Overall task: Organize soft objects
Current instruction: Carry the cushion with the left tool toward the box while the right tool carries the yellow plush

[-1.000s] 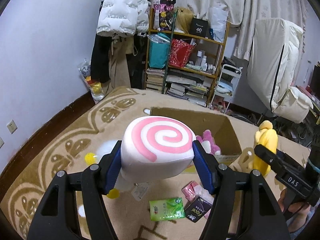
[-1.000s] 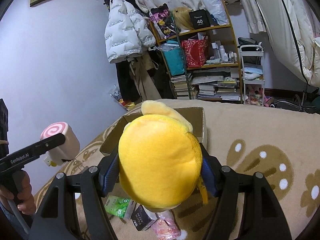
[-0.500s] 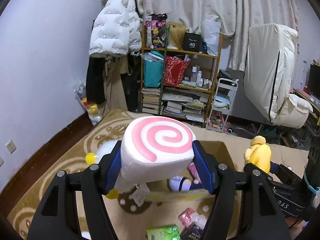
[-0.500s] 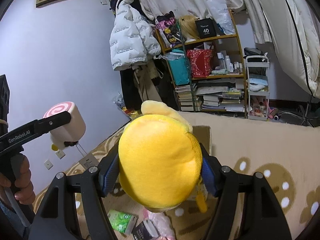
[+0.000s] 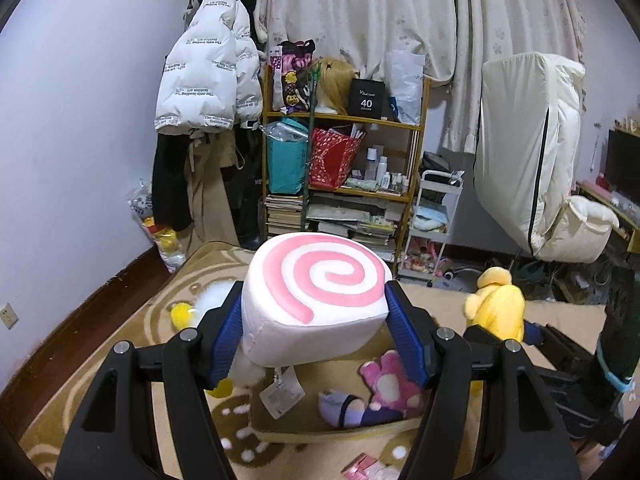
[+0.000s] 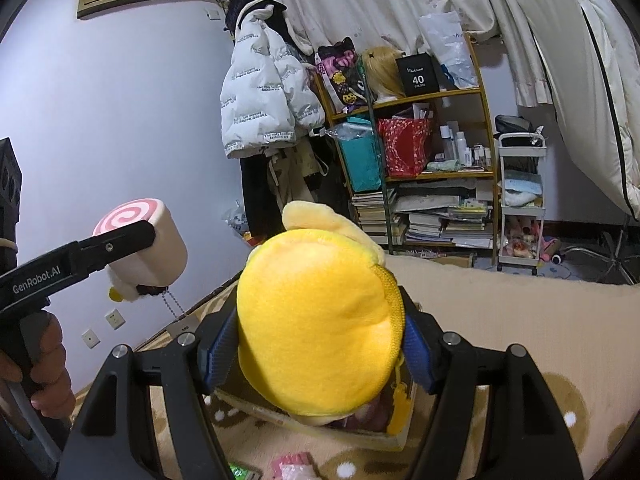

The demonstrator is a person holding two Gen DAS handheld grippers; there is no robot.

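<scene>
My left gripper [image 5: 316,340] is shut on a white plush roll with a pink swirl [image 5: 316,292], held above an open cardboard box [image 5: 332,434] on the carpet. A pink plush [image 5: 390,384] and a purple plush [image 5: 346,408] lie in the box. My right gripper [image 6: 318,356] is shut on a yellow plush toy [image 6: 316,320] above the same box [image 6: 308,424]. The yellow plush [image 5: 496,304] shows at the right of the left wrist view. The swirl plush [image 6: 144,240] and left gripper show at the left of the right wrist view.
A beige patterned carpet [image 5: 128,340] covers the floor. Small packets [image 5: 368,468] lie in front of the box. A cluttered shelf [image 5: 344,168], hung coats [image 5: 204,92], a white trolley [image 5: 436,216] and a folded mattress [image 5: 528,152] stand along the far wall.
Both grippers rose and tilted up while holding their plush toys. The box slid lower in both views and more of the far wall shows.
</scene>
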